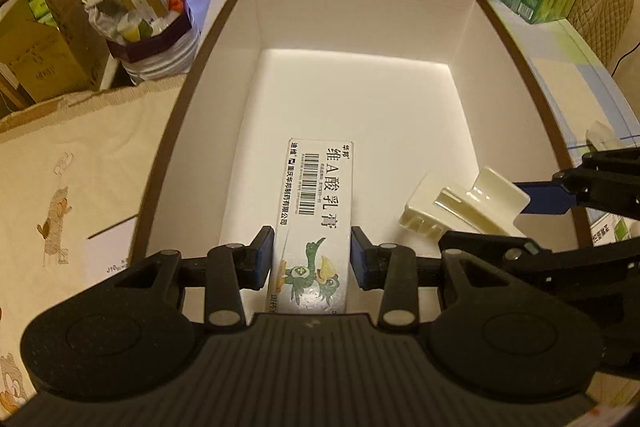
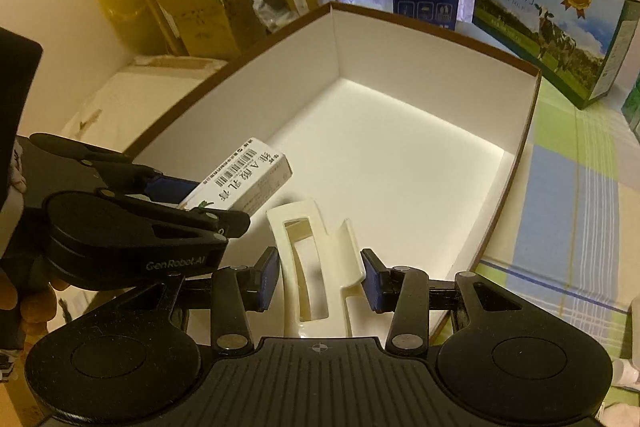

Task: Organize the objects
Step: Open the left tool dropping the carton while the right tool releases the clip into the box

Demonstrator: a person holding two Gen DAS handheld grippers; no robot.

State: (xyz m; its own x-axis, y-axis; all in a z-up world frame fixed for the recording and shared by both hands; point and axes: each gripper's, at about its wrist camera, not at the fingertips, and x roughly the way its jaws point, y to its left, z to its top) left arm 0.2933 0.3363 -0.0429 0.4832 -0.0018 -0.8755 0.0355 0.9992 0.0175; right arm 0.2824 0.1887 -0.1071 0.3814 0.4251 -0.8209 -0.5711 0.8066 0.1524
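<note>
Both tools sit over the near end of the open white box [image 1: 464, 27], low in each frame.

Left tool [image 1: 312, 255]: pads flank the ointment carton [image 1: 320, 195] and appear clamped on its near end. The carton's long axis runs straight up the left wrist frame, along the fingers. In the right wrist view its far end looks raised off the box floor, so we judge it carried rather than resting; whether the near end touches the floor, we cannot tell.

Right tool [image 2: 320, 275]: pads either side of the cream hair claw clip [image 2: 316, 259], seemingly gripping it. The clip's long axis points away along the fingers, just right of the carton, not touching it.

Judgement: each item is already inside the box walls. Next move turns on lowering and releasing, keeping carton left, clip right.
</note>
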